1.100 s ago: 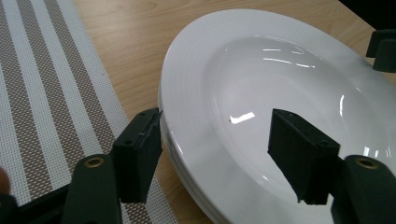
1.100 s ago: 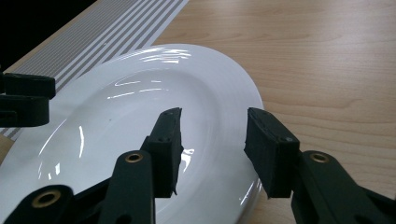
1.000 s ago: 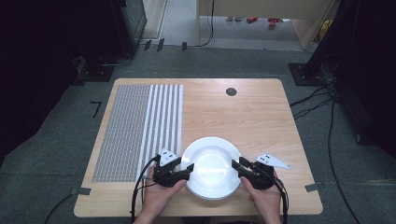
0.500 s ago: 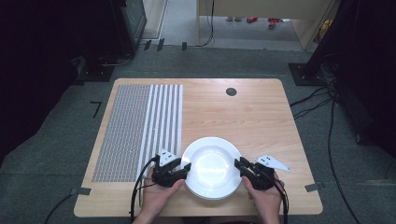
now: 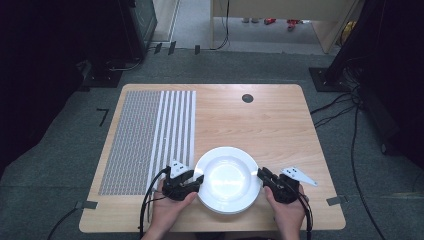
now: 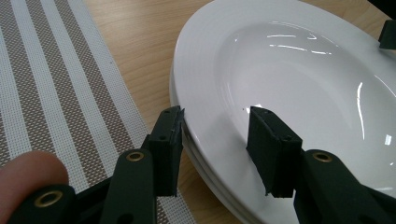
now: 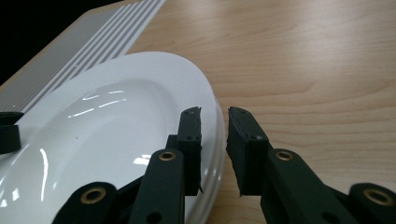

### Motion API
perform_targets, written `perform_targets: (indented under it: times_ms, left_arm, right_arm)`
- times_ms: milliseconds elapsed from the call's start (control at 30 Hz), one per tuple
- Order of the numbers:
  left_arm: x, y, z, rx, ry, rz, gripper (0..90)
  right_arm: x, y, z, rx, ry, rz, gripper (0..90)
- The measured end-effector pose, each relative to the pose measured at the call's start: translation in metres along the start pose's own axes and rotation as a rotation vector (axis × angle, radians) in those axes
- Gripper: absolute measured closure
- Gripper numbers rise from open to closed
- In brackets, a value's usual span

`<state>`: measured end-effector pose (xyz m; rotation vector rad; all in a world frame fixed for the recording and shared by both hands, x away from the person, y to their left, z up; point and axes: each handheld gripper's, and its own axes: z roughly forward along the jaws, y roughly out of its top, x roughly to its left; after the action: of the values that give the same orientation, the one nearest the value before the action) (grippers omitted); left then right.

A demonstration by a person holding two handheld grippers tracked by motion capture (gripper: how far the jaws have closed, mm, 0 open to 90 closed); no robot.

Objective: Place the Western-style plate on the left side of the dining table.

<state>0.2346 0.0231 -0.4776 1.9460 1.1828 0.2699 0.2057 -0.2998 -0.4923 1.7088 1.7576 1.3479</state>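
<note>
Nearest the lower edge of the high view, two hands enter from the bottom, each holding a claw against opposite sides of a white plate [image 5: 228, 178].

Left claw [image 5: 196, 180]: at lower centre-left of the high view, at the plate's left rim. In the left gripper view its jaws stand apart and straddle the rim, one jaw outside and below the edge, the other over the plate's inner slope; neither jaw is seen pressing the rim.

Right claw [image 5: 262, 174]: at lower centre-right, at the plate's right rim. In the right gripper view its jaws stand a little apart with the rim edge in the gap; whether they pinch it cannot be told.

The plate rests on the wooden counter [image 5: 280, 125], in the lower middle of the high view; its edge shows doubled lines in both gripper views, as of stacked plates.

Left of the plate lies a striped grey-and-white mat [image 5: 150, 135], filling the counter's left part.

Farther off, near the counter's upper edge, sits a small dark round spot [image 5: 247, 98].
</note>
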Motion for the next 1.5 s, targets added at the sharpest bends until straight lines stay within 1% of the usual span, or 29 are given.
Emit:
perform_targets:
  times_ms: [67, 133, 167, 233, 267, 300, 333, 433, 467, 567, 700, 833, 900, 967, 1133, 1200, 1267, 1333, 1400, 1433, 1500]
  left_arm:
    - [0.0, 0.0, 0.0, 0.001, -0.001, 0.0, 56.0]
    - [0.0, 0.0, 0.0, 0.0, -0.003, -0.001, 56.0]
    - [0.001, 0.0, 0.0, 0.0, -0.003, -0.002, 56.1]
    - [0.001, 0.0, 0.0, 0.0, -0.004, -0.003, 56.3]
    - [0.001, 0.0, 0.0, 0.0, -0.004, -0.004, 56.4]
    - [0.001, 0.0, 0.0, 0.0, -0.004, -0.004, 56.4]
    - [0.001, 0.0, 0.0, -0.001, -0.007, -0.007, 57.0]
    - [0.002, 0.0, 0.0, 0.001, -0.012, -0.011, 57.2]
    - [0.002, 0.0, 0.0, 0.0, -0.014, -0.015, 57.2]
    - [0.002, 0.0, 0.0, 0.001, -0.014, -0.015, 57.2]
    - [0.003, 0.0, 0.0, 0.002, -0.018, -0.016, 57.1]
    - [0.003, 0.0, 0.0, 0.002, -0.021, -0.017, 57.0]
    - [0.003, 0.0, -0.001, 0.002, -0.022, -0.017, 57.0]
    - [0.003, 0.0, -0.001, 0.002, -0.022, -0.018, 57.0]
    - [0.004, 0.0, 0.0, 0.007, -0.022, -0.018, 56.9]
    - [0.004, -0.001, 0.001, 0.009, -0.024, -0.021, 56.8]
    - [0.003, -0.001, 0.001, 0.008, -0.023, -0.021, 56.7]
    - [0.003, -0.001, 0.001, 0.01, -0.025, -0.023, 56.5]
    - [0.004, -0.001, 0.001, 0.012, -0.031, -0.028, 56.3]
    - [0.004, -0.001, 0.001, 0.012, -0.031, -0.028, 55.9]
    - [0.006, -0.002, 0.002, 0.018, -0.046, -0.041, 55.3]
  right_arm:
    - [-0.004, -0.001, 0.001, 0.002, 0.035, 0.042, 76.1]
    - [-0.003, -0.001, 0.002, 0.012, 0.049, 0.052, 76.9]
    - [-0.002, -0.001, 0.002, 0.021, 0.061, 0.062, 75.5]
    - [-0.001, -0.001, 0.003, 0.018, 0.057, 0.06, 75.9]
    - [-0.002, -0.002, 0.003, 0.013, 0.063, 0.075, 76.0]
    - [-0.002, -0.002, 0.003, 0.013, 0.063, 0.075, 76.0]
    - [-0.005, -0.002, 0.002, 0.017, 0.078, 0.122, 77.1]
    - [-0.009, -0.002, 0.002, 0.022, 0.099, 0.197, 78.7]
    - [-0.009, -0.002, 0.001, 0.024, 0.098, 0.206, 78.8]
    - [-0.008, -0.002, 0.001, 0.028, 0.097, 0.213, 78.6]
    - [-0.01, -0.002, 0.001, 0.014, 0.108, 0.23, 77.5]
    - [-0.012, -0.003, 0.003, -0.007, 0.136, 0.262, 74.1]
    - [-0.013, -0.004, 0.005, -0.008, 0.146, 0.279, 73.6]
    - [-0.015, -0.005, 0.006, -0.014, 0.162, 0.313, 74.0]
    - [-0.02, -0.005, 0.004, -0.012, 0.183, 0.366, 79.5]
    - [-0.02, -0.004, 0.002, -0.019, 0.202, 0.391, 80.1]
    - [-0.02, -0.003, 0.001, -0.021, 0.217, 0.396, 80.0]
    - [-0.02, -0.004, 0.002, -0.008, 0.218, 0.391, 79.8]
    - [-0.019, -0.006, 0.005, 0.013, 0.225, 0.403, 79.9]
    - [-0.019, -0.006, 0.005, 0.013, 0.225, 0.403, 79.9]
    - [-0.017, -0.009, 0.008, 0.012, 0.231, 0.414, 80.0]
